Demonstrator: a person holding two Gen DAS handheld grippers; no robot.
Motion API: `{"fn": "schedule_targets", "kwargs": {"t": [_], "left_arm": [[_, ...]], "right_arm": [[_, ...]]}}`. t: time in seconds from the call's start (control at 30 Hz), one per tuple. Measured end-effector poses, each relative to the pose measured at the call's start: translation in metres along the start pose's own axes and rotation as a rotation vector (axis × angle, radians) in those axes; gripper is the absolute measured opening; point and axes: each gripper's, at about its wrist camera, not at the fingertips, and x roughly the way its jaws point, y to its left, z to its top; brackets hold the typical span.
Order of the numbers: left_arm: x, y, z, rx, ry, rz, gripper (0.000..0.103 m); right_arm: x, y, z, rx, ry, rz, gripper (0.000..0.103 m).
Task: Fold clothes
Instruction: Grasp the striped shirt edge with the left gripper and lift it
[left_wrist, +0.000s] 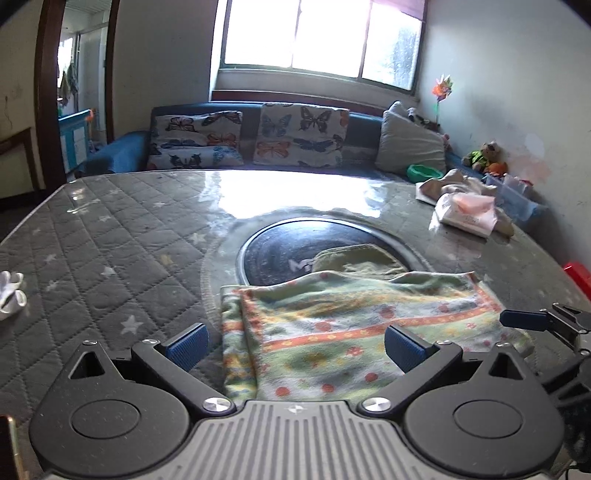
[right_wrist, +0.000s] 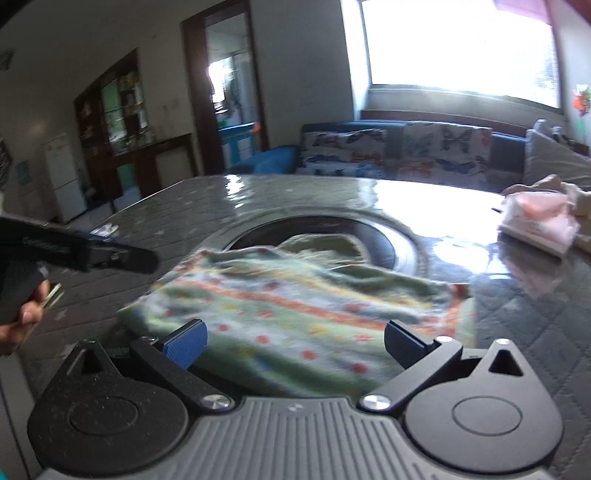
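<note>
Left wrist view: both jaws released above the folded towel (left_wrist: 354, 332), pink clothes pile (left_wrist: 467, 210) well apart.

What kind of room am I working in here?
Most likely a home living room: a blue sofa with butterfly cushions under a window, and soft toys by the wall.

Fuzzy terry-cloth towel (left_wrist: 354, 325), glossy quilted table cover (left_wrist: 110, 236), ribbed blue fingers (left_wrist: 188, 345)

Home living room — sofa (left_wrist: 236, 122), butterfly cushions (left_wrist: 301, 134), window (left_wrist: 321, 35).
</note>
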Motion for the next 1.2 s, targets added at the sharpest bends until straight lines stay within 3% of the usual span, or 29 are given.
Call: {"fn": "schedule_targets", "kwargs": {"t": [0.2,0.47,0.63,0.9,1.2], "left_arm": [[0.001,0.028,-0.001,-0.085,0.033,0.081,0.103],[0.003,0.059,-0.002,-0.157,0.081,0.085,0.103],[0.007,0.072,0.002,-0.216,0.094,0.07,0.103],[0.018,0.085,0.012,-0.206,0.137,0.064,0.103],[0.032,0.093,0.01,-0.284,0.209,0.004,0.103]], "right_arm": [[0.011,0.03,0.0,-0.078,0.053,0.055,0.103],[0.028,0.086,0.001,-0.293,0.083,0.084,0.102],[0.041,0.114,0.007,-0.403,0.086,0.099,0.094],[0.069,0.144,0.016,-0.503,0.135,0.146,0.07],[0.08,0.155,0.014,-0.555,0.159,0.14,0.041]]}}
